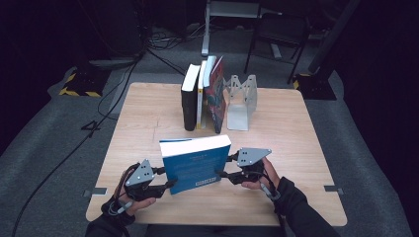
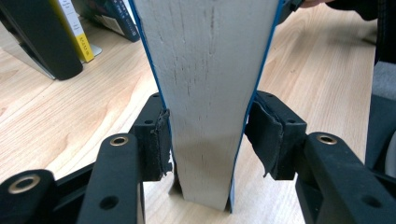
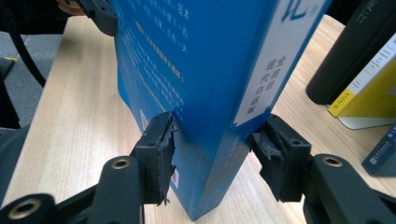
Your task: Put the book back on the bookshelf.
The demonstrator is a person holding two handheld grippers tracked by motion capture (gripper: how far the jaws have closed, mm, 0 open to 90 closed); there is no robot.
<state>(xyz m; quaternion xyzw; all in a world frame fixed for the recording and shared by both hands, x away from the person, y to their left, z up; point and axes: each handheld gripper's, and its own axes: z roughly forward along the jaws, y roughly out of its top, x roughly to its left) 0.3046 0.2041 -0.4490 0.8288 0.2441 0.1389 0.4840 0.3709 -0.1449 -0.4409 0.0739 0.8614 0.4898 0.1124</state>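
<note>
Dark studio floor with cables and a chair surrounds a pale wooden worktop (image 1: 148, 113).

Item: thick blue-covered paperback book with white page block (image 1: 196, 163), lower centre of the high view, standing on the worktop on one edge, page block up and leaning toward the far side, held at both ends.

Left tool (image 1: 165, 184), lower left of the high view: jaws set around the book's fore-edge end. In the left gripper view the tool (image 2: 208, 140) has its torn black pads (image 2: 163, 140) pressed against both blue covers, the grey-white page edges between them; pinching the book.

Right tool (image 1: 225, 174), lower right of centre in the high view: jaws at the spine end. In the right gripper view the tool (image 3: 212, 149) has one pad on the printed cover and the other on the far cover beside the spine with its white label; pinching the book.

Further stock, upper centre of the high view: row of upright books (image 1: 202, 96), black, yellow-white and red-patterned, just beside a white metal bookend (image 1: 240, 101).
</note>
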